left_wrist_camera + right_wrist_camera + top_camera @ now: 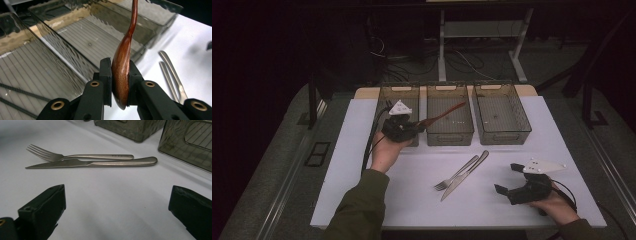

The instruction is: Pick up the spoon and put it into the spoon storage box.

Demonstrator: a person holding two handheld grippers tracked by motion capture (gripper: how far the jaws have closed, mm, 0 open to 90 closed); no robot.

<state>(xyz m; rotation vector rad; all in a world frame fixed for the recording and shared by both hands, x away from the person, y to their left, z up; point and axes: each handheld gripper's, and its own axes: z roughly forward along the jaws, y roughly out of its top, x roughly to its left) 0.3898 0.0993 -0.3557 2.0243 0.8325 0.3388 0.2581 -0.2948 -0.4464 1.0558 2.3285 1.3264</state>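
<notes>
The left gripper (119,82) clamps the wooden spoon's (122,72) bowl, handle reaching far-right over the middle bin (450,131); the right gripper (117,212) gapes wide, empty.

The wooden spoon's (121,75) handle runs past the top edge in the left gripper view; clamping pads hide its bowl's flanks.

Reddish-brown wooden spoon (123,72); silver fork (75,157), knife (95,163); white table (522,210); smoky ribbed bins (502,112).

Three bins (450,116) wall off the bench's (357,165) far edge; fork (456,176) and knife (465,175) block its middle; near-left corner lies bare
</notes>
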